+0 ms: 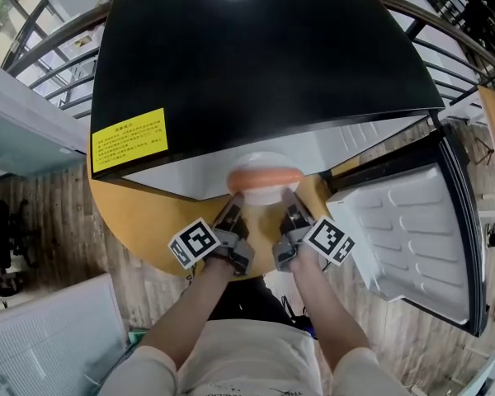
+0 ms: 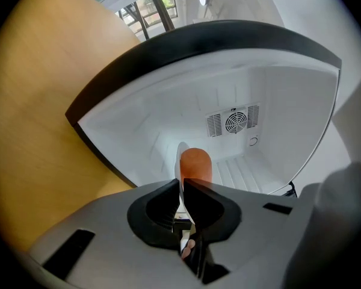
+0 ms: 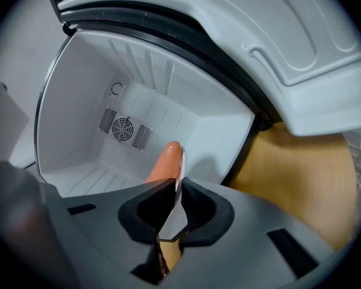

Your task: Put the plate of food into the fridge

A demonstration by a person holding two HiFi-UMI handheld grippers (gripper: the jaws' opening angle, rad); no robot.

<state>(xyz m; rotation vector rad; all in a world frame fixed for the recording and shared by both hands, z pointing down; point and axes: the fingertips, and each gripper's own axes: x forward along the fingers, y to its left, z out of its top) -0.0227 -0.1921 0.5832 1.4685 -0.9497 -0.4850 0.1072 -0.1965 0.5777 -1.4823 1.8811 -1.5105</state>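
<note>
Gripping the white plate (image 1: 262, 193) by its near rim from both sides: clenched on the left edge with the left gripper (image 1: 234, 202), on the right edge with the right gripper (image 1: 289, 199). Holding it, with an orange sausage (image 1: 264, 177) across it, at centre frame in the mouth of the open black mini fridge (image 1: 256, 48) standing on the round wooden counter (image 1: 140, 217), with the fridge door (image 1: 404, 229) swung to the lower right.

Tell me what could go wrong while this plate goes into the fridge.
1. The left gripper and right gripper pinch only the near rim of the plate, so its far side might sag or slip free.
2. The sausage lies loose on the plate, and a tilt could roll it off.
3. The plate is at the mouth of the fridge; a skewed push could knock it on the frame.
</note>
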